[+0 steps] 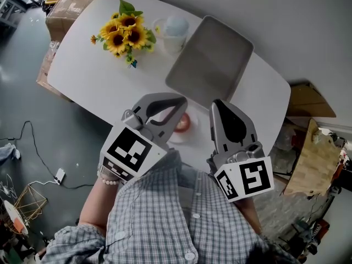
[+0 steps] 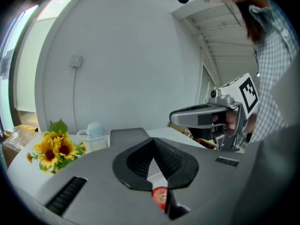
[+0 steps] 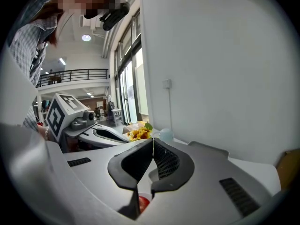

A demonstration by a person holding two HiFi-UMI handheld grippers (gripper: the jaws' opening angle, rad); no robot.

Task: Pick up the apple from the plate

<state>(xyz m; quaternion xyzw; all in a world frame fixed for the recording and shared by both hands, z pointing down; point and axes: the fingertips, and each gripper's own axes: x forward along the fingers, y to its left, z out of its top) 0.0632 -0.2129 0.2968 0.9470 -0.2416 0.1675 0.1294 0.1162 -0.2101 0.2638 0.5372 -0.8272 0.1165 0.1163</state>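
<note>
Head view: left gripper (image 1: 179, 106), jaws together and empty like the right gripper (image 1: 218, 105), partly hides the apple (image 1: 183, 124).

No readable text, numbers or brands anywhere.
Only black-and-white square marker patterns, not characters: left cube (image 1: 127, 152) on left gripper (image 1: 181, 108), right cube (image 1: 246, 179) on right gripper (image 1: 216, 103), both over near edge of table (image 1: 82, 70). Cardboard box (image 1: 69, 7) off far left corner of table: print too small to read. Wall plate (image 2: 75, 60) behind table: blank.
</note>
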